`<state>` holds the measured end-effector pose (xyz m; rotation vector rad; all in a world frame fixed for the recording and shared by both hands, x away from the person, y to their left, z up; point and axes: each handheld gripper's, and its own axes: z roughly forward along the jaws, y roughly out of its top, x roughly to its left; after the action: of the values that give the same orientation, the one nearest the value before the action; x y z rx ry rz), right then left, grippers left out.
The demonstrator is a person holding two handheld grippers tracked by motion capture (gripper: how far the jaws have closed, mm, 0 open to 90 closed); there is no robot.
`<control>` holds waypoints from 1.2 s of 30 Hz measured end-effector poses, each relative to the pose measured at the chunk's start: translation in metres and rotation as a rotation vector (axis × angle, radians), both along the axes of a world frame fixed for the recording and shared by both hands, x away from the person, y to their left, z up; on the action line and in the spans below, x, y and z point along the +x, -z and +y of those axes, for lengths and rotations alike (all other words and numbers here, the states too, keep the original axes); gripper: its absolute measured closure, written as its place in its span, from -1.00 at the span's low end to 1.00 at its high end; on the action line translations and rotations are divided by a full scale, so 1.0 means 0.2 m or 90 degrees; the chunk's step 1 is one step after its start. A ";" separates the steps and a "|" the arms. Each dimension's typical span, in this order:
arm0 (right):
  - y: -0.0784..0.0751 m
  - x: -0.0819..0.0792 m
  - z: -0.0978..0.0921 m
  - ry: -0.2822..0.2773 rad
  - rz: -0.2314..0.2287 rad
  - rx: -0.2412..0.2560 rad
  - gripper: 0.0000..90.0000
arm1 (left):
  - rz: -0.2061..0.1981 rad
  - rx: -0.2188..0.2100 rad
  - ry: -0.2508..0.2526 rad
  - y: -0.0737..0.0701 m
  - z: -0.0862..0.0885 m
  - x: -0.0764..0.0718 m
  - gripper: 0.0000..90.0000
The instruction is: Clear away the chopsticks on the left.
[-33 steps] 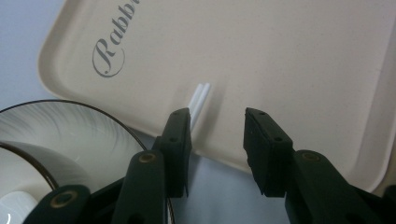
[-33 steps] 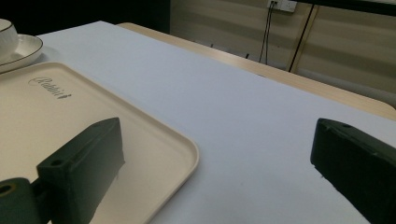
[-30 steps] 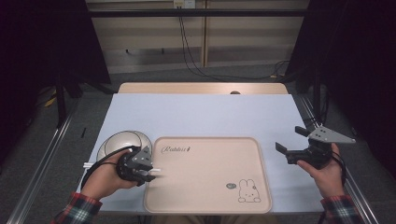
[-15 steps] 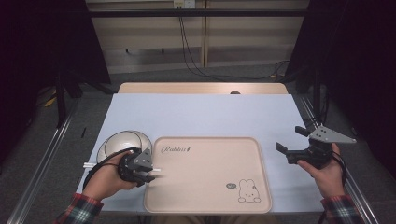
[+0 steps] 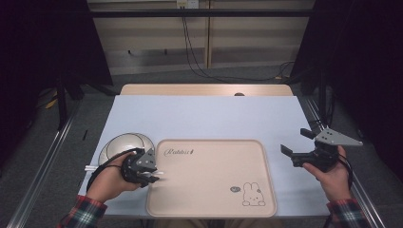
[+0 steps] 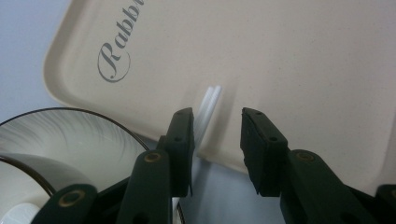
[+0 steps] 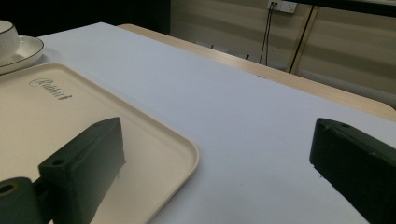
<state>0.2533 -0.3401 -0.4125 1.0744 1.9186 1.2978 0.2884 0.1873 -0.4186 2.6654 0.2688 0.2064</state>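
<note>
A beige tray (image 5: 211,190) with a rabbit print lies at the table's front middle. My left gripper (image 5: 152,175) is low over the tray's left edge. Its jaws stand apart, and a pair of thin white sticks (image 6: 208,100) lies between them, close against the left jaw (image 6: 217,114). The stick tips (image 5: 159,173) rest on the tray (image 6: 303,70), and the other end pokes out behind the hand. My right gripper (image 5: 297,141) hovers open and empty to the right of the tray (image 7: 219,140).
A white plate (image 5: 124,144) with a dark rim sits just left of the tray's far-left corner, also seen as the plate (image 6: 70,135) and the plate (image 7: 23,51), with a cup (image 7: 7,32) on it. Pale blue tabletop (image 5: 204,118) stretches behind the tray.
</note>
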 end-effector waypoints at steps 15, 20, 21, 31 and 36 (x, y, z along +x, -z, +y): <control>0.00 0.00 0.00 0.000 0.005 -0.002 -0.95 | 0.010 0.013 0.000 0.03 0.00 0.00 0.51; 0.00 0.00 0.01 -0.005 0.009 -0.007 -0.95 | 0.012 0.010 0.002 0.04 0.00 -0.01 0.53; 0.00 0.00 0.01 -0.007 0.009 -0.008 -0.95 | 0.014 0.012 0.002 0.05 0.00 -0.01 0.53; 0.01 0.00 0.02 -0.011 0.012 -0.016 -0.95 | 0.018 0.026 0.006 0.09 -0.02 0.00 0.63; 0.01 0.00 0.02 -0.009 0.010 -0.015 -0.95 | 0.027 0.027 0.010 0.12 -0.04 0.00 0.69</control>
<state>0.2542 -0.3360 -0.4145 1.0638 1.9509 1.2746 0.2885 0.1801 -0.4422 2.7151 0.2602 0.1535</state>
